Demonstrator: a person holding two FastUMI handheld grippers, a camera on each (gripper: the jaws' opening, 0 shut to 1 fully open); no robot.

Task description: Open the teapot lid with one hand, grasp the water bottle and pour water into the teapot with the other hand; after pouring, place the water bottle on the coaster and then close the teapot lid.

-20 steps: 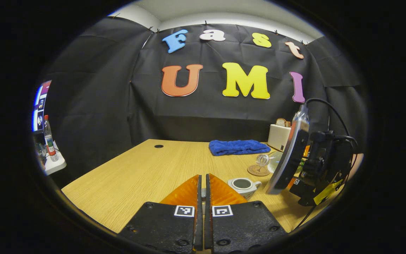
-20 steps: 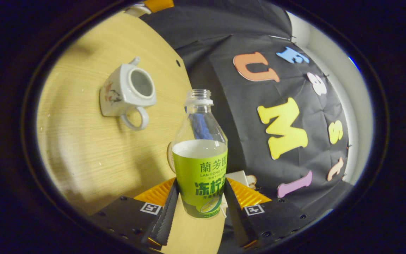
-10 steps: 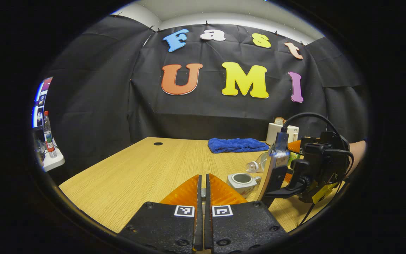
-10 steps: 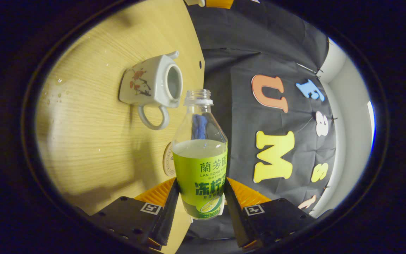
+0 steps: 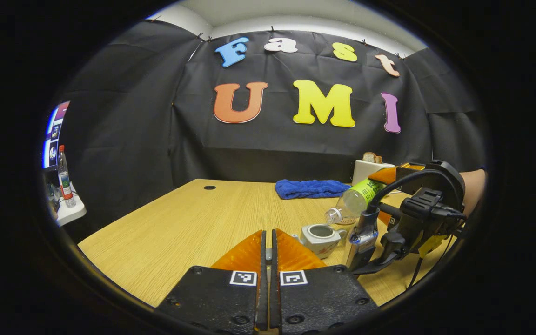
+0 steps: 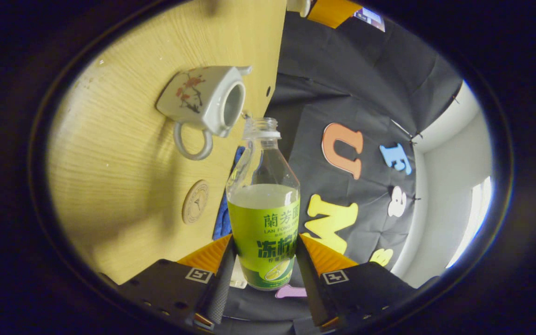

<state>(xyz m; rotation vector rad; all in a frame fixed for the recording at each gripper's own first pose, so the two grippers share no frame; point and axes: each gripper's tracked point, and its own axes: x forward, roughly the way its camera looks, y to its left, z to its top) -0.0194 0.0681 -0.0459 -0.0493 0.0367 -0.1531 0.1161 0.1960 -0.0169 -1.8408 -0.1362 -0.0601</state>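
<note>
Right gripper view: the right tongs (image 6: pixel 263 260) clamp the water bottle (image 6: pixel 263 218), its long axis running straight ahead of them, open neck beside the lidless teapot (image 6: pixel 205 100). Left tongs (image 5: pixel 268 260) are pressed together, teapot ahead-right

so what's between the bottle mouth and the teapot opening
Just a small air gap in the right gripper view: the water bottle mouth sits beside the teapot rim.

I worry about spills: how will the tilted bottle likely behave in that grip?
The water bottle, part full, is probably light. Its thin clear wall may flex under the right gripper. Uncapped over the teapot, it would likely spill if jolted.
</note>
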